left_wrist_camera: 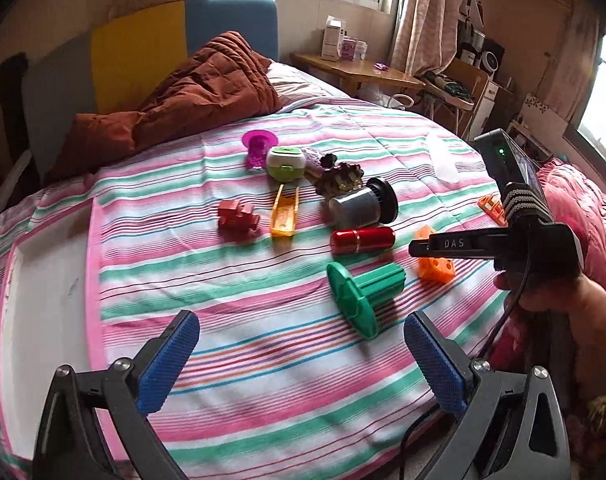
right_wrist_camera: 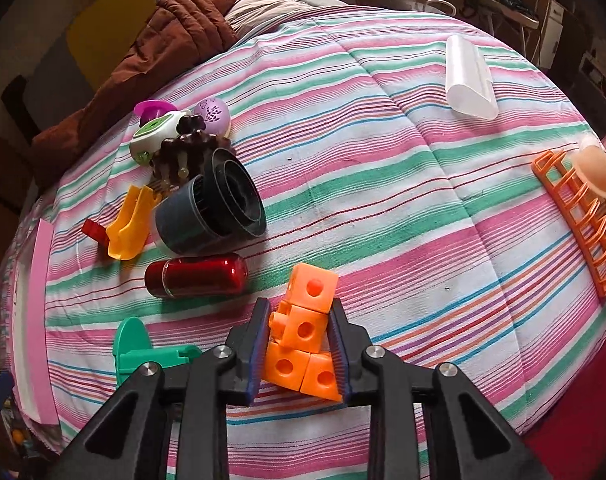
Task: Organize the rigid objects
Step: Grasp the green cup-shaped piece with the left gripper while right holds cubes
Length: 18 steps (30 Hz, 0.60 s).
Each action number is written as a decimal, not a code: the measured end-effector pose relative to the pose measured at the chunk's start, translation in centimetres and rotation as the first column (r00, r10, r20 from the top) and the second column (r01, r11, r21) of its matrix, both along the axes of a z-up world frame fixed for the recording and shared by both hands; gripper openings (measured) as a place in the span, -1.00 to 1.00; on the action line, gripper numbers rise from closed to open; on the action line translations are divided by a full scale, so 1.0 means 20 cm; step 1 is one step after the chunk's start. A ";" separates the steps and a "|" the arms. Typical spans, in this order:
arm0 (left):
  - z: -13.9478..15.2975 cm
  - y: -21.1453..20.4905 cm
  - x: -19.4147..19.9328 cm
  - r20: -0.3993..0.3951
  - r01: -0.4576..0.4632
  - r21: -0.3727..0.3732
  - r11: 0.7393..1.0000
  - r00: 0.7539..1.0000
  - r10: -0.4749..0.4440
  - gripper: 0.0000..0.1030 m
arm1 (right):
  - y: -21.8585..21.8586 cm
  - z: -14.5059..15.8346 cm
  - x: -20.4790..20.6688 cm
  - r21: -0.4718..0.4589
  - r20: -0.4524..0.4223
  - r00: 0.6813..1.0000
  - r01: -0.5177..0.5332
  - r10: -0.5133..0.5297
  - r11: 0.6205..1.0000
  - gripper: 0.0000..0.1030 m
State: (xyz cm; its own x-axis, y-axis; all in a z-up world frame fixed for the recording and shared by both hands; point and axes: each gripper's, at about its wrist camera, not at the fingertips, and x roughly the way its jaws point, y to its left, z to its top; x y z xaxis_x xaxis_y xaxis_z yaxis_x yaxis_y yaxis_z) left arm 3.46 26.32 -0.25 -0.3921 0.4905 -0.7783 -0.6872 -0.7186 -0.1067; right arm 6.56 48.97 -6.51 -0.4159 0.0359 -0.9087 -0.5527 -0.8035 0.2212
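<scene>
The right gripper [right_wrist_camera: 301, 354] pinches the orange plastic cluster of holed cubes [right_wrist_camera: 303, 336] on the striped bedspread [right_wrist_camera: 383, 184]. The left gripper [left_wrist_camera: 301, 364] hangs open, empty. Beyond the cubes lie a glossy red metal cylinder [right_wrist_camera: 197, 276], then a dark grey round filter cup [right_wrist_camera: 211, 208].

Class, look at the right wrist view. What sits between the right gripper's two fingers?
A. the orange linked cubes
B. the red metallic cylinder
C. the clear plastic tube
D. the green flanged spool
A: the right gripper has its pads pressed on both sides of the orange linked cubes, while the red metallic cylinder lies apart on the striped bedspread.
</scene>
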 end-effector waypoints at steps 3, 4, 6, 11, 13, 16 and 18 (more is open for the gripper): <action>-0.05 0.13 -0.07 0.014 -0.008 -0.022 1.000 1.000 0.008 1.00 | 0.01 0.01 0.00 0.000 -0.005 1.000 0.010 -0.010 1.000 -0.47; -0.07 0.16 -0.09 0.020 -0.016 -0.036 0.999 1.000 0.017 1.00 | 0.02 0.01 0.00 0.001 -0.005 1.000 0.012 -0.012 1.000 -0.47; -0.12 0.23 -0.13 0.034 -0.009 -0.061 0.998 0.999 0.011 0.99 | 0.02 0.01 -0.01 0.001 -0.006 1.000 0.015 -0.015 1.000 -0.47; -0.25 0.28 -0.18 0.081 -0.001 -0.118 0.993 0.997 0.011 0.88 | 0.03 0.02 -0.01 -0.004 -0.016 1.000 0.020 -0.020 1.000 -0.46; -0.26 0.24 -0.18 0.072 -0.005 -0.106 0.994 0.997 0.012 0.88 | 0.03 0.02 -0.02 -0.008 -0.021 0.999 0.024 -0.024 1.000 -0.46; -0.26 0.15 -0.21 0.082 -0.043 -0.088 0.995 0.995 0.050 0.88 | 0.03 0.02 -0.01 -0.009 -0.025 0.999 0.023 -0.023 1.000 -0.46; -0.27 0.09 -0.23 0.082 -0.070 -0.089 0.994 0.994 0.078 0.88 | 0.03 0.02 -0.01 -0.008 -0.024 1.000 0.019 -0.019 1.000 -0.46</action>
State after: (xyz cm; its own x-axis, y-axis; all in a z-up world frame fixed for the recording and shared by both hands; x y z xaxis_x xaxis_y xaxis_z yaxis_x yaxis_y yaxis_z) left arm -1.15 28.06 -5.70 -0.3551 0.3923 -0.8486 -0.6229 -0.7761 -0.0981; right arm 6.28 49.51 -6.04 -0.4369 0.0369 -0.8987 -0.5624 -0.7910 0.2409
